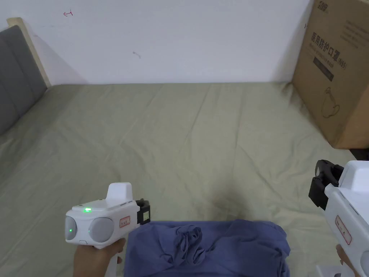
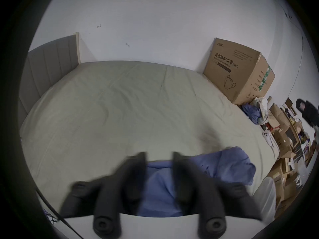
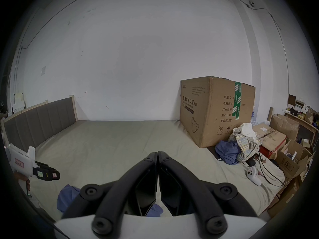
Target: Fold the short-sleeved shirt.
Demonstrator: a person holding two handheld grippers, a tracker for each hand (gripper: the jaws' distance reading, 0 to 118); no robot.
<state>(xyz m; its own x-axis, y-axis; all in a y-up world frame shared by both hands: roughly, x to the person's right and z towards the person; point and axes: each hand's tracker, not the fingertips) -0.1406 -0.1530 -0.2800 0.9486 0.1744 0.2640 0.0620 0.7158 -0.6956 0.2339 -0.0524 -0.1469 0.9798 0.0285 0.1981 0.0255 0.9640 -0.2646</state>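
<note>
**Crumpled shirt at the near edge of the bed, both grippers raised, folding not yet begun**

Left: the padded grey headboard [image 1: 14,75] with stitched vertical panels stands at the left end of the bed [image 1: 173,137], whose pale green sheet is matte and lightly creased. The left gripper [image 2: 159,158], a white plastic housing with black jaws, hovers over the left edge of the shirt; its jaws stand spread with a gap between them and hold nothing.

Centre: the short-sleeved shirt [image 1: 216,249] is a thin, soft blue fabric lying in a rumpled heap at the near edge of the bed, with a twisted knot of cloth in its middle and no flat outline showing. Sleeves and collar cannot be told apart in this state.

Right: the right gripper [image 3: 158,154] is held above the bed, well clear of the shirt, its jaws pressed together on nothing. Beyond it a large, stiff brown cardboard box [image 1: 335,68] stands on the bed against the white wall. A loose pile of clothes [image 3: 238,146] lies beside the box.

Step in hand, as judged: the task is at its start, before any spreading. The next move likely calls for each gripper to pinch an opposite edge of the heap, lift, and draw the limp cloth flat onto the open sheet; the right gripper must open first.
</note>
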